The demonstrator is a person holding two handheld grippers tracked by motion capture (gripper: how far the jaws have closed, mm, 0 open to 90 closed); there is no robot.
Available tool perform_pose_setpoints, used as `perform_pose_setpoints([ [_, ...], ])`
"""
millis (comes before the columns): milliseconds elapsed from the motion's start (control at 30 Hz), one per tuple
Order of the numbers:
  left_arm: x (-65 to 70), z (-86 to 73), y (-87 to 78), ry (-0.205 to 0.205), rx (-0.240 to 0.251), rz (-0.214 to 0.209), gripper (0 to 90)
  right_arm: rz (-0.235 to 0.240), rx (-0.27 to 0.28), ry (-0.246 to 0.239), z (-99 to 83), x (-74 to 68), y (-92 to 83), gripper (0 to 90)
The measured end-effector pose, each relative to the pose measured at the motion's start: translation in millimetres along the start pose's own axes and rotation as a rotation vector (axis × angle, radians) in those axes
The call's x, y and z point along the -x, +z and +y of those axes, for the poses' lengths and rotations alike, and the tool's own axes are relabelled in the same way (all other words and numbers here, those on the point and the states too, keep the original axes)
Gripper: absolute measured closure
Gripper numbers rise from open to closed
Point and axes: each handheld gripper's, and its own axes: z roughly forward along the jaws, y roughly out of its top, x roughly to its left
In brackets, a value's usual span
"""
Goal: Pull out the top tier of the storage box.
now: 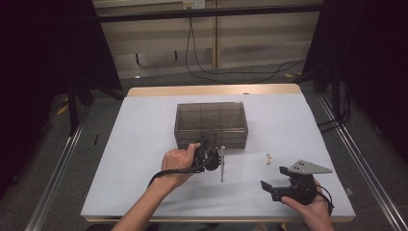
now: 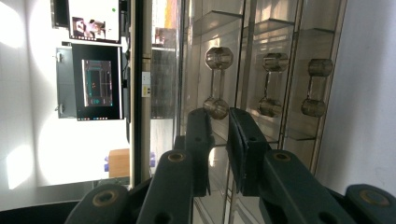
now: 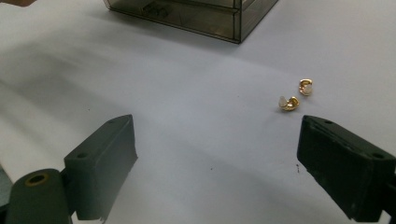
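Note:
A smoked clear drawer box (image 1: 211, 118) stands mid-table. My left gripper (image 1: 207, 144), rolled on its side, is up against the box's front. In the left gripper view my left gripper (image 2: 219, 116) has its jaws nearly together, pinching the near knob of a dumbbell-shaped drawer handle (image 2: 218, 81). Two small gold earrings (image 1: 268, 158) lie on the white mat right of the box. My right gripper (image 1: 273, 178) rests near the front right edge, open and empty. In the right gripper view the earrings (image 3: 294, 95) lie just beyond my right gripper (image 3: 217, 135), near its right-hand jaw.
Two more drawer handles (image 2: 273, 84) sit beside the gripped one. The box's corner (image 3: 187, 14) shows at the top of the right gripper view. The white mat (image 1: 144, 144) covers the table. Cables run across the floor behind the table.

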Motion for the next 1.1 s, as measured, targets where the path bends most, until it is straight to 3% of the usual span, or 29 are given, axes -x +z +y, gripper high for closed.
perform_pose_setpoints([
  [233, 0.7, 4.5, 0.4, -0.006, -0.001, 0.002, 79.4, 0.002, -0.005, 0.002, -0.1, 0.3, 0.5, 11.5],
  [400, 2.4, 6.1, 1.3, 0.019, -0.005, 0.027, 79.4, 0.003, -0.008, 0.0, -0.1, 0.1, 0.7, 11.5],
  [633, 2.9, 11.1, 1.7, 0.001, -0.008, 0.025, 78.8, 0.006, -0.011, 0.0, 0.0, 0.2, 1.5, 11.5],
  [867, 5.9, 12.9, 2.2, 0.033, -0.016, 0.047, 79.4, 0.008, -0.015, 0.002, -0.2, 0.4, 0.9, 11.5],
  [1100, 7.7, 13.7, 2.8, 0.039, -0.013, 0.059, 79.4, 0.008, -0.017, 0.004, -0.3, 0.5, 1.0, 11.6],
])
